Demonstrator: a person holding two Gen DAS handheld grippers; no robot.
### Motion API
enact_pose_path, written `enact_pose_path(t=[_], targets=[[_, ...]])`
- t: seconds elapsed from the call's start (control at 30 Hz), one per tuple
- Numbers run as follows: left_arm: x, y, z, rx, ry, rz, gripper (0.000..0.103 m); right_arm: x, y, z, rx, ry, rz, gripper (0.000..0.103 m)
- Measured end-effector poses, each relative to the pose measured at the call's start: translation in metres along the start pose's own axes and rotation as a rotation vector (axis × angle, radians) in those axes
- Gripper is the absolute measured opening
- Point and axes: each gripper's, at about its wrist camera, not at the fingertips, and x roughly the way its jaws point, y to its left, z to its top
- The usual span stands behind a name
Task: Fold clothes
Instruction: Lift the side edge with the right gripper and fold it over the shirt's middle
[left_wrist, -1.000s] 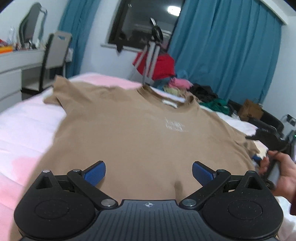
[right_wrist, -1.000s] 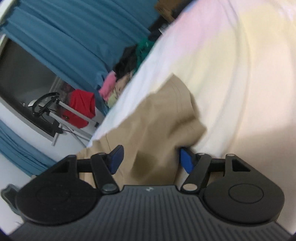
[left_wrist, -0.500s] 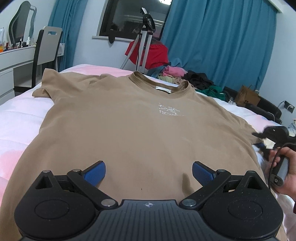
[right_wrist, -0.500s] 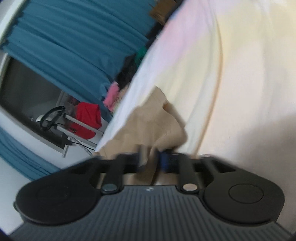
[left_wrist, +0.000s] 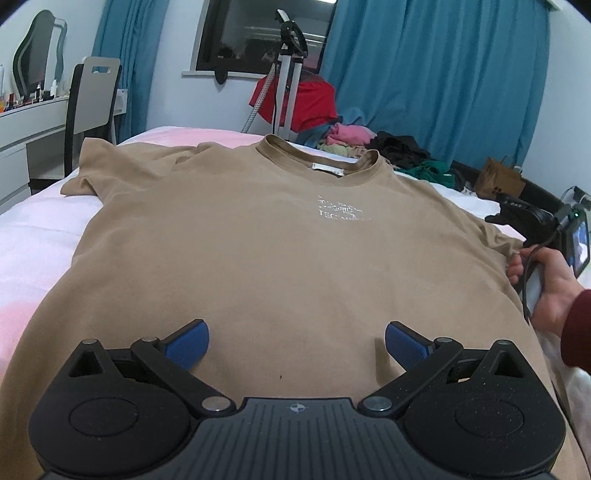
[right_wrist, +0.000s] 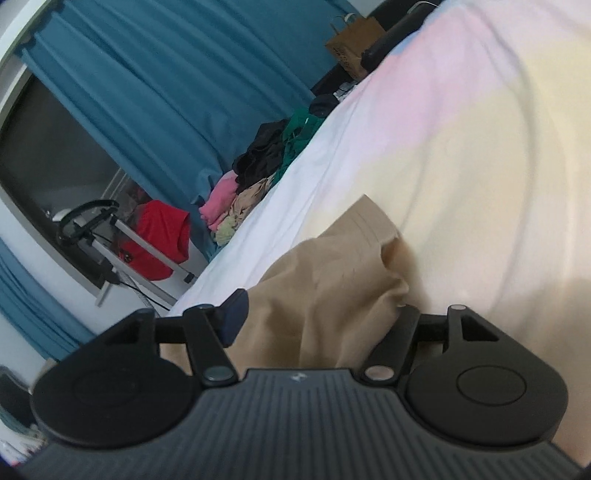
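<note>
A tan T-shirt (left_wrist: 266, 251) with a small white chest print lies flat and face up on the bed, collar at the far end. My left gripper (left_wrist: 295, 343) hovers open over its lower hem, nothing between the blue pads. At the right, a hand (left_wrist: 550, 295) holds the right gripper by the shirt's right sleeve. In the right wrist view the tan sleeve (right_wrist: 332, 280) lies rumpled between the opening jaws of my right gripper (right_wrist: 321, 314). One blue pad (right_wrist: 232, 317) stands clear of the cloth; the other is hidden behind a fold.
The bedsheet (right_wrist: 480, 155) is pastel pink, white and yellow. A heap of clothes (left_wrist: 369, 142) lies at the bed's far end. Behind it stands a metal stand with a red garment (left_wrist: 295, 99). A desk and chair (left_wrist: 92, 99) are at the left, a paper bag (left_wrist: 498, 181) at the right.
Half a second ago the right jaws were pinched close on the sleeve; now they stand wide and the sleeve lies loose. The shirt looks flatter, its right sleeve spread out.
</note>
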Motion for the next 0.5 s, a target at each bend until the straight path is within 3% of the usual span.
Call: enact_pose_path(t=[0.03, 0.1, 0.2, 0.4, 0.5], targets=[[0.001, 0.000, 0.000, 0.001, 0.002, 0.001, 0.103, 0.002, 0.002, 0.001, -0.020, 0.004, -0.001, 0.059], [0.003, 0.000, 0.001, 0.003, 0.005, 0.003, 0.103, 0.001, 0.015, 0.004, -0.112, -0.005, -0.069, 0.007], [0.005, -0.001, 0.002, 0.007, 0.008, 0.006, 0.103, -0.011, 0.045, 0.009, -0.295, -0.063, -0.166, 0.008], [-0.003, 0.002, 0.005, -0.012, 0.010, 0.008, 0.103, -0.049, 0.128, 0.004, -0.581, -0.210, -0.121, 0.008], [-0.013, 0.008, 0.015, -0.007, -0.047, 0.072, 0.102, -0.068, 0.180, -0.024, -0.715, -0.258, -0.046, 0.008]])
